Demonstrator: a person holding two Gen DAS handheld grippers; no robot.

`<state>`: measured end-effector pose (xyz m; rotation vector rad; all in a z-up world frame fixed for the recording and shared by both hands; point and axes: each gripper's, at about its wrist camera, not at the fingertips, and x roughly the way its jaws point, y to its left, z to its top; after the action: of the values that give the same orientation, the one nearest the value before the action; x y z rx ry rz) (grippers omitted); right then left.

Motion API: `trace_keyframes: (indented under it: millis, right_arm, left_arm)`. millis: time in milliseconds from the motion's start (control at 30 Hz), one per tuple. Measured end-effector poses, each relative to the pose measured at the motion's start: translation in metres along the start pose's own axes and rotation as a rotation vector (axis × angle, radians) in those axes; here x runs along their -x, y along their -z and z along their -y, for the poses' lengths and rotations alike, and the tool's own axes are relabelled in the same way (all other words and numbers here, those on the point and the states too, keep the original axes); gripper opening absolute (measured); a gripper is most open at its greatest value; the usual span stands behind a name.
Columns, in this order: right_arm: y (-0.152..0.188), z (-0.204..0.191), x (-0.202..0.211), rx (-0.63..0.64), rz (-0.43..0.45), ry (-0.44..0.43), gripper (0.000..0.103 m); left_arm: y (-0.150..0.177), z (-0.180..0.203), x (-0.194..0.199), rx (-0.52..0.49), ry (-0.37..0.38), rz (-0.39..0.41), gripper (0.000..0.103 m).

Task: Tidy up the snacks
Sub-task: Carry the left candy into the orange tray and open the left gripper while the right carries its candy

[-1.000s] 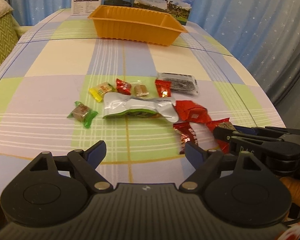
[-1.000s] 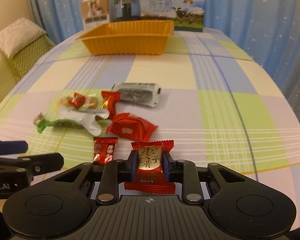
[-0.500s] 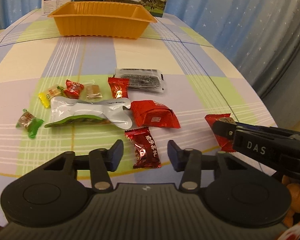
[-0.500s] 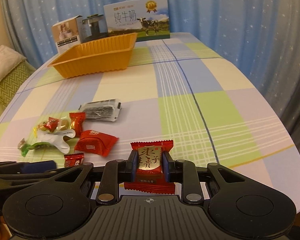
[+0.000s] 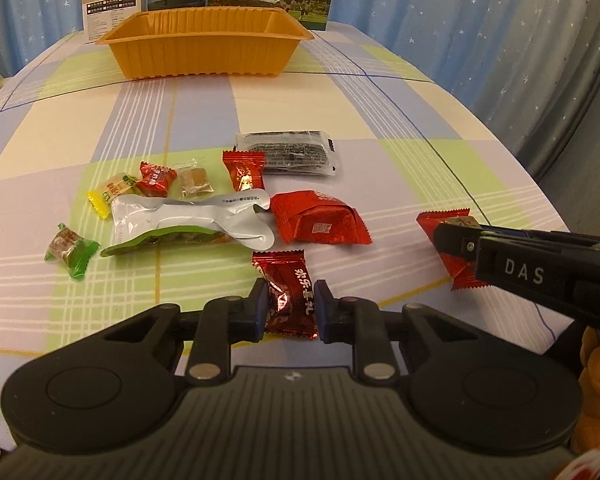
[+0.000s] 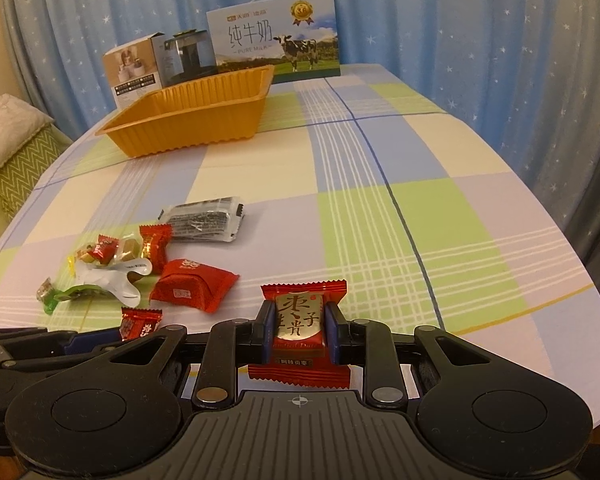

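Now the left gripper (image 5: 290, 306) has just closed onto a dark red candy (image 5: 290, 294) near the pile; the right gripper (image 6: 299, 330) clamps a red date sweet (image 6: 300, 330), both probably bound for the far orange tray (image 5: 204, 54).

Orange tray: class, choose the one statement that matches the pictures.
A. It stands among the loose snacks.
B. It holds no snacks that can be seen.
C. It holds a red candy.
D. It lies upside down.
B: the orange tray sits upright at the table's far end, its visible inside bare, while the snacks lie nearer the cameras.
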<state>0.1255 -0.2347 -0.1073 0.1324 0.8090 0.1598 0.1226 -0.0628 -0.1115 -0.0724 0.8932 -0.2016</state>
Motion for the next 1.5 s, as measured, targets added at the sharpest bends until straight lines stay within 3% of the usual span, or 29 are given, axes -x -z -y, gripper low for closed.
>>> trace_keyframes:
  millis: [333, 700, 1167, 1500]
  right_arm:
    - [-0.015, -0.02, 0.026, 0.028, 0.041, -0.034, 0.026]
    - [-0.064, -0.044, 0.034, 0.047, 0.108, -0.1, 0.026]
    - [-0.163, -0.06, -0.055, 0.05, 0.168, -0.155, 0.026]
    - [-0.224, -0.067, -0.134, 0.015, 0.172, -0.172, 0.026]
  left_arm:
    - [-0.019, -0.012, 0.044, 0.031, 0.006, 0.085, 0.021]
    - [-0.067, -0.036, 0.067, 0.031, 0.011, 0.164, 0.021]
    - [-0.178, -0.093, 0.01, 0.027, -0.02, 0.255, 0.021]
    - [-0.227, -0.131, -0.047, 0.053, -0.042, 0.29, 0.021]
